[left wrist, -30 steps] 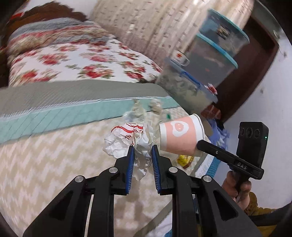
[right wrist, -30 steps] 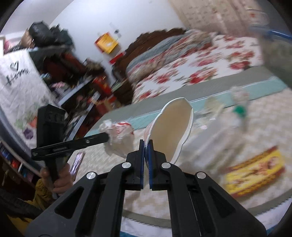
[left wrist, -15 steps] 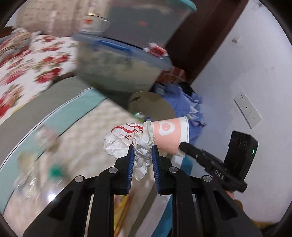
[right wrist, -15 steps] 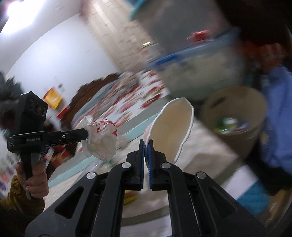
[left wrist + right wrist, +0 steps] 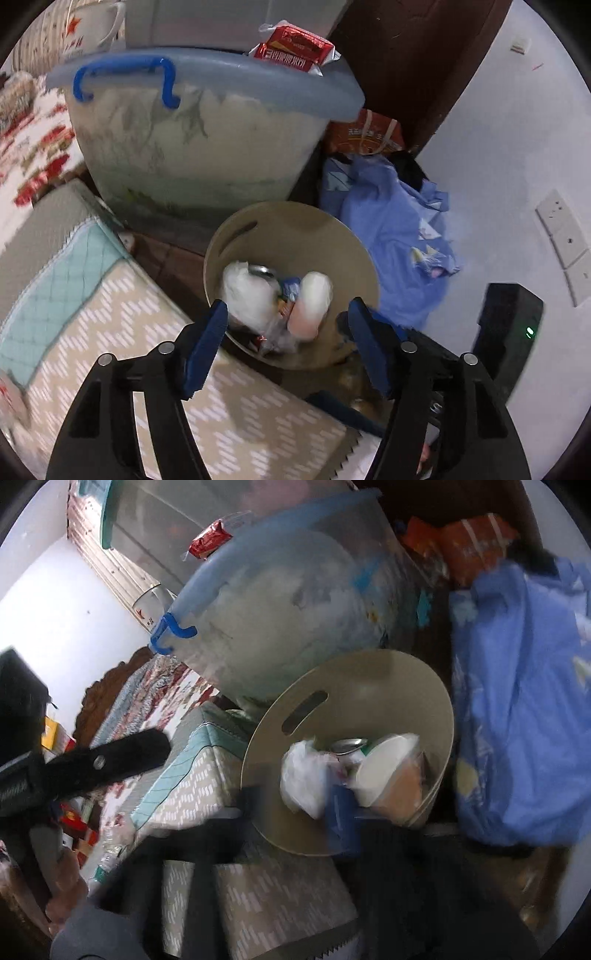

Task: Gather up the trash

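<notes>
A beige round trash bin [image 5: 266, 229] stands on the floor beside the bed; it also shows in the right wrist view [image 5: 369, 686]. Inside lie a crumpled white wrapper [image 5: 247, 295], a pink paper cup [image 5: 310, 306] and a can [image 5: 347, 746]. The wrapper [image 5: 303, 775] and cup [image 5: 384, 775] show blurred in the right wrist view. My left gripper [image 5: 286, 332] is open and empty above the bin's near rim. My right gripper [image 5: 295, 812] is heavily blurred over the bin; its jaws appear spread and empty.
A large translucent storage tub [image 5: 199, 147] with a blue handle stands behind the bin. A blue cloth heap [image 5: 399, 236] lies to the right by the white wall. The bed's zigzag cover [image 5: 110, 332] edges the bin on the left.
Both grippers swung from the bed to over the bin and opened. The crumpled wrapper and the paper cup left the jaws and now lie in the bin.
</notes>
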A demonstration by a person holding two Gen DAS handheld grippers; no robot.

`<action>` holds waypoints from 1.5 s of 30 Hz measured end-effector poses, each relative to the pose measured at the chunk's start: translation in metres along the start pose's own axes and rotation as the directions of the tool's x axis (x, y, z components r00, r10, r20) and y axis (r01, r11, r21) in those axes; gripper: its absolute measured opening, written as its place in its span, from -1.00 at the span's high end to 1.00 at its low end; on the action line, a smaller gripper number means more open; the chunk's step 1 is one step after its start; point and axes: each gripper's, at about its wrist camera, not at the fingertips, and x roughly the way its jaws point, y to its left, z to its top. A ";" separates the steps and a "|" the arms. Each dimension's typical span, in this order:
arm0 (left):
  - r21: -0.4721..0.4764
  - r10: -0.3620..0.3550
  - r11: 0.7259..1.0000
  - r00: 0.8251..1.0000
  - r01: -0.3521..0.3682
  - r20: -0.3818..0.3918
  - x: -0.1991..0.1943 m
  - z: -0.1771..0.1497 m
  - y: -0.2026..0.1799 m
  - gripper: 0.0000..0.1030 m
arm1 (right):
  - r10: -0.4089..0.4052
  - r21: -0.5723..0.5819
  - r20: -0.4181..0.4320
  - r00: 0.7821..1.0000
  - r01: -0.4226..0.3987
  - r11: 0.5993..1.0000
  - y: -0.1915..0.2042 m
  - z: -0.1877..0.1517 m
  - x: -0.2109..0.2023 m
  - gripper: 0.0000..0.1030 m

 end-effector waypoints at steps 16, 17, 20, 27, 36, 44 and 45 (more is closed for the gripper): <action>-0.044 0.087 0.996 0.976 -0.080 0.198 -0.232 -0.198 0.098 -0.26 | 0.192 0.004 -0.001 0.981 -0.192 0.981 0.096 -0.143 -0.071 -0.62; -0.068 0.115 0.992 0.971 -0.103 0.209 -0.246 -0.214 0.109 -0.26 | 0.200 0.001 -0.022 0.979 -0.200 0.980 0.102 -0.154 -0.070 -0.60; -0.148 0.178 0.978 0.956 -0.147 0.232 -0.282 -0.257 0.141 -0.26 | 0.216 -0.014 -0.111 0.970 -0.219 0.976 0.127 -0.191 -0.064 -0.57; -0.296 0.233 0.941 0.947 -0.163 0.220 -0.318 -0.325 0.197 -0.26 | 0.192 -0.069 -0.185 0.964 -0.208 0.976 0.170 -0.225 -0.053 -0.56; -0.324 0.222 0.933 0.957 -0.154 0.185 -0.294 -0.318 0.197 -0.82 | 0.130 -0.108 -0.223 0.966 -0.157 0.982 0.198 -0.234 -0.032 -0.56; -0.219 0.291 0.940 0.951 -0.263 0.106 -0.225 -0.282 0.176 -0.81 | 0.102 -0.116 -0.222 0.970 -0.130 0.985 0.198 -0.235 -0.033 -0.57; -0.203 0.310 0.936 0.946 -0.286 0.096 -0.217 -0.281 0.175 -0.71 | 0.102 -0.113 -0.224 0.969 -0.130 0.985 0.198 -0.235 -0.033 -0.57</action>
